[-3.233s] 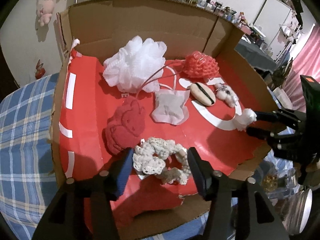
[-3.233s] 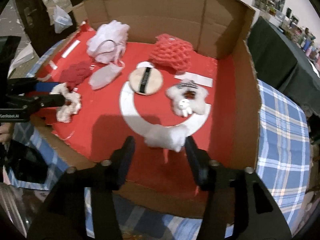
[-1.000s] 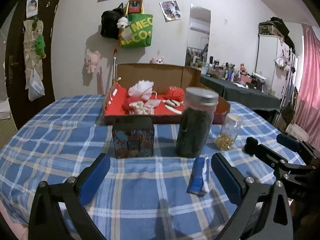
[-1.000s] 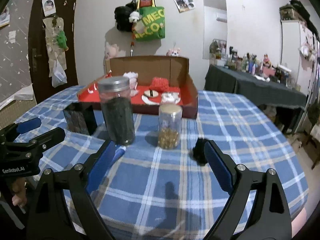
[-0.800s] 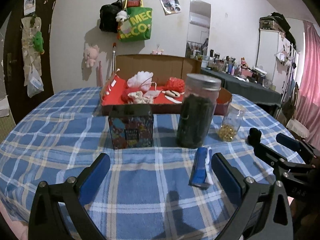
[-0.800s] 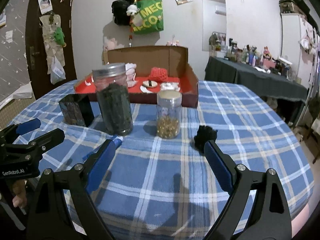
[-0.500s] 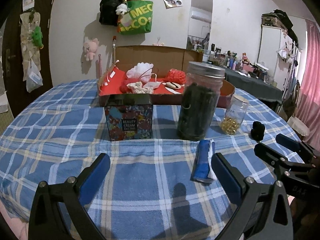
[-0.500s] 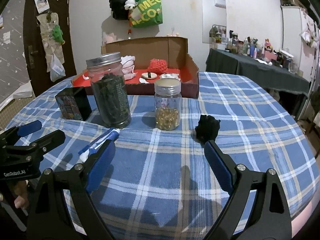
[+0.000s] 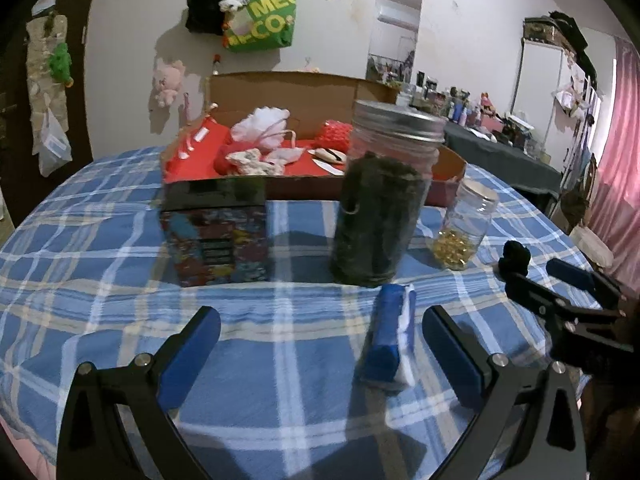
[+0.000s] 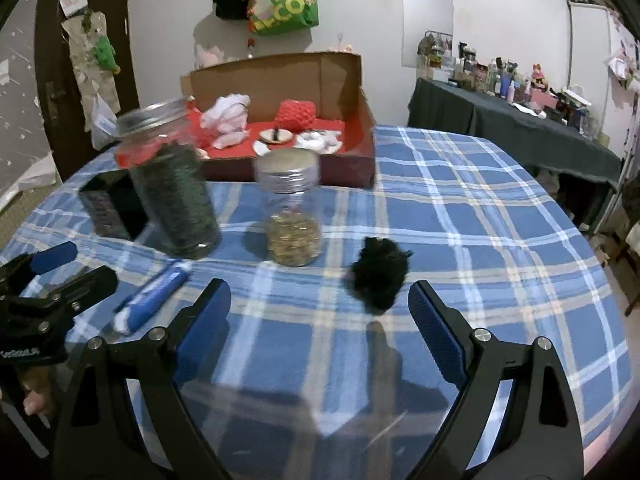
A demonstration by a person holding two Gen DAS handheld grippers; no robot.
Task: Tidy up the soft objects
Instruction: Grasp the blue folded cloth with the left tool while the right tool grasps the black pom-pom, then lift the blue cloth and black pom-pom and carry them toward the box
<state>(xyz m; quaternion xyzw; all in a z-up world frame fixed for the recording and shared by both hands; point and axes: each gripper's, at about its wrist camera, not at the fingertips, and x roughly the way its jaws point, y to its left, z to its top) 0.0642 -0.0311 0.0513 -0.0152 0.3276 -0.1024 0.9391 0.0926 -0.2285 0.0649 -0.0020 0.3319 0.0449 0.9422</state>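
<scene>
A black fluffy soft object (image 10: 379, 276) lies on the blue plaid tablecloth, just ahead of my open, empty right gripper (image 10: 320, 316); it also shows in the left wrist view (image 9: 515, 257). A red-lined cardboard box (image 10: 366, 160) at the back of the table holds several soft items, among them a white mesh puff (image 9: 262, 124) and a red knit piece (image 10: 297, 113). My left gripper (image 9: 320, 344) is open and empty over the cloth, with a blue and white tube (image 9: 390, 336) lying between its fingers' line and the jars.
A tall jar of dark contents (image 9: 380, 204), a small jar of yellow beads (image 9: 464, 232) and a patterned dark box (image 9: 216, 236) stand between the grippers and the cardboard box. A dark-clothed side table (image 10: 512, 120) stands at the right.
Both grippers have pulled back from the box to the near side of the table and dropped lower. Both jaws are wide open now. The black object is closer to my right gripper.
</scene>
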